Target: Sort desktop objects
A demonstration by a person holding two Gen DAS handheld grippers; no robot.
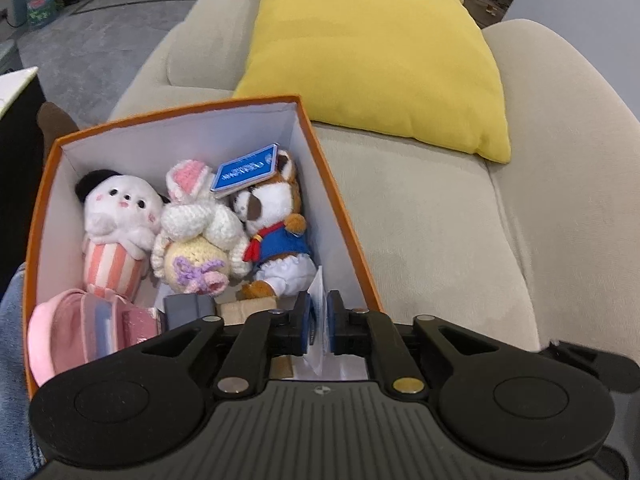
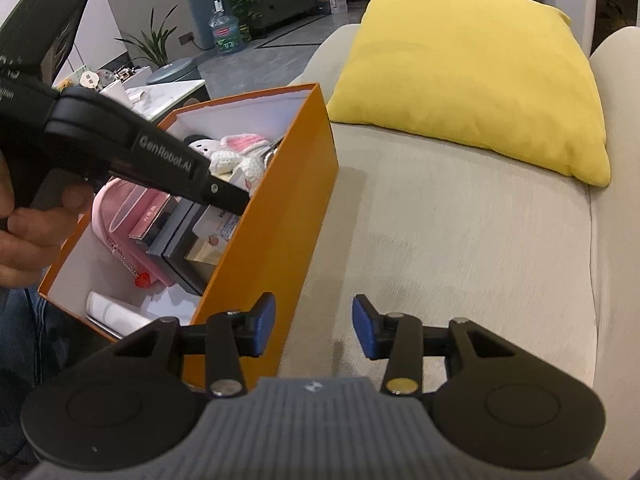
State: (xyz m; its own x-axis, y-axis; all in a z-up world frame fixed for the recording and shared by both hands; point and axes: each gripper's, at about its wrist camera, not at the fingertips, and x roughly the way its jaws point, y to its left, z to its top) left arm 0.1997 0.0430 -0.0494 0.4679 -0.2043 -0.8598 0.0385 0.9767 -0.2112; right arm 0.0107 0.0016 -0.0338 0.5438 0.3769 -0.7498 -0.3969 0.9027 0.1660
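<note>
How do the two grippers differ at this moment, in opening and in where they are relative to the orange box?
The left gripper reaches into the orange box; the right gripper sits outside it, over the sofa seat. The left's fingers stand close together with a white card between them; the right's fingers stand well apart with nothing between them. Both have blue pads and point downward.

Box (image 1: 340,208) on sofa (image 1: 420,220), toys (image 1: 200,216) inside; cushion (image 1: 376,48) behind.
</note>
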